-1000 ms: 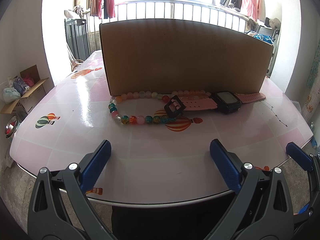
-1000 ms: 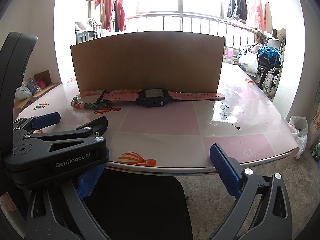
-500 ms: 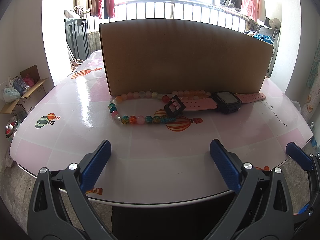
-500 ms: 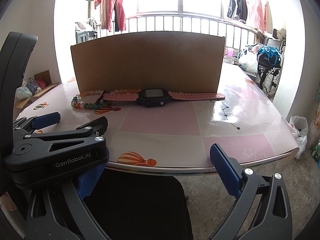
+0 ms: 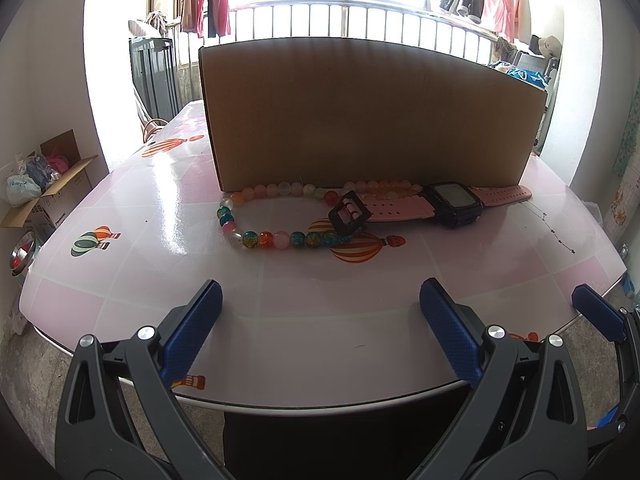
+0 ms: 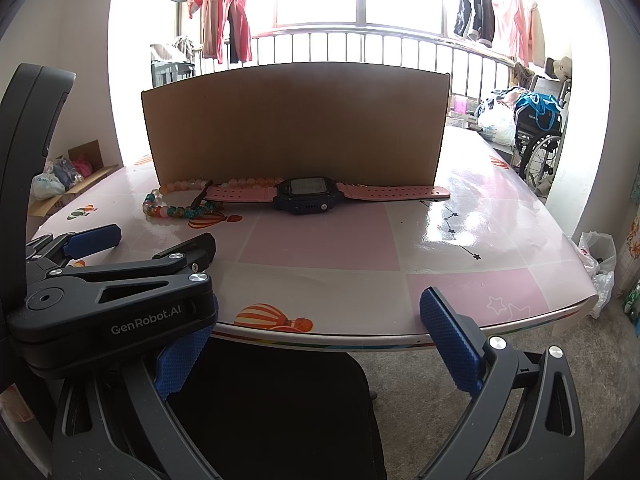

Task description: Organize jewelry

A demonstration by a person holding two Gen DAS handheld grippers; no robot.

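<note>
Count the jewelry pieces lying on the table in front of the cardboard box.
2: a beaded necklace on the left, and a pink-strapped digital watch to its right, its buckle end overlapping the beads. The box could hide others.

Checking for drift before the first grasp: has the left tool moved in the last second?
No. In the left wrist view the left tool frames the cardboard box and bead necklace exactly as before.

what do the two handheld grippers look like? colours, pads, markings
Both match: black plastic clamp-style frames with triangular cut-outs and silver screw heads. Each of the left gripper's fingers carries a blue pad with a fine knurled texture, as on the right gripper. In the right wrist view, white "GenRobot.AI" lettering shows on the left unit's side. No cables, hands or sleeves are visible.
</note>
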